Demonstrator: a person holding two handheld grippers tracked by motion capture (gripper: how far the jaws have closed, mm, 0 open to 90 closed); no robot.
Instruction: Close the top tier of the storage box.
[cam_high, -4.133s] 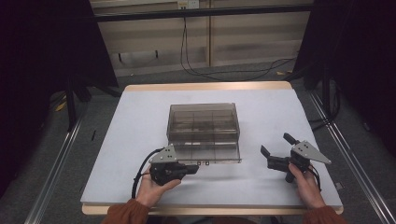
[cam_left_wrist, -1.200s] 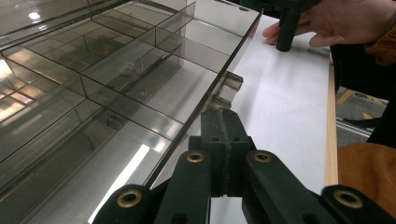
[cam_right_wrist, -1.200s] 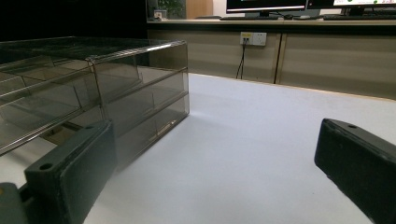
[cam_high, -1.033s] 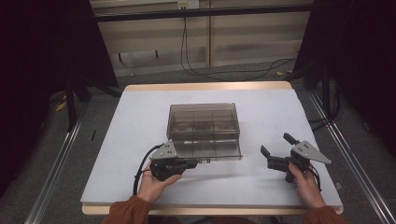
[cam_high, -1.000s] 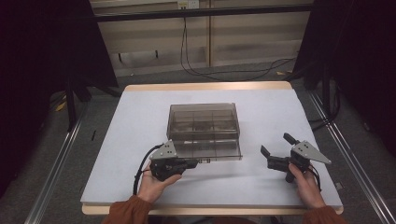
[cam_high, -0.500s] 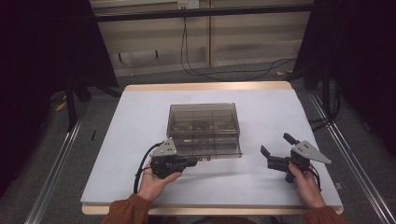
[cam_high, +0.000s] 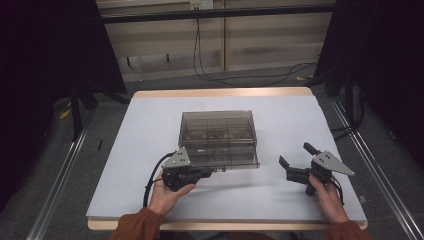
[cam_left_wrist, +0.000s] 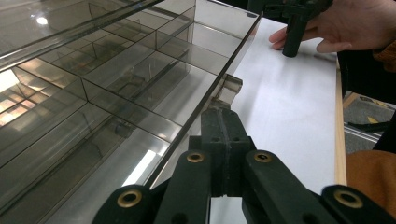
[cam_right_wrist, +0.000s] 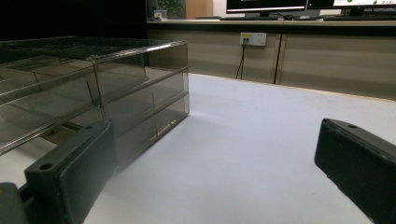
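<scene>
The left gripper has its black jaws pressed together at the front edge of a smoky, clear-plastic compartment box, their tips right at a small clear tab that juts from the box's lower front; whether the tab is pinched between them cannot be made out. The right gripper rests on the table off the box's right front corner, jaws spread wide with nothing between them, apart from the box.

The box sits near the middle of the white table, toward the person's side, its inner dividers showing through the tinted walls.

By its look the box is light, rigid and thin-walled: hard, glossy plastic likely to slip between smooth pads and to skate across the tabletop under a sideways pull. The tab is the natural hold, small and stiff, though it could crack if twisted. A steadying grip from the free gripper on the right-hand wall or corner would probably keep the body from sliding while the tab is worked.
</scene>
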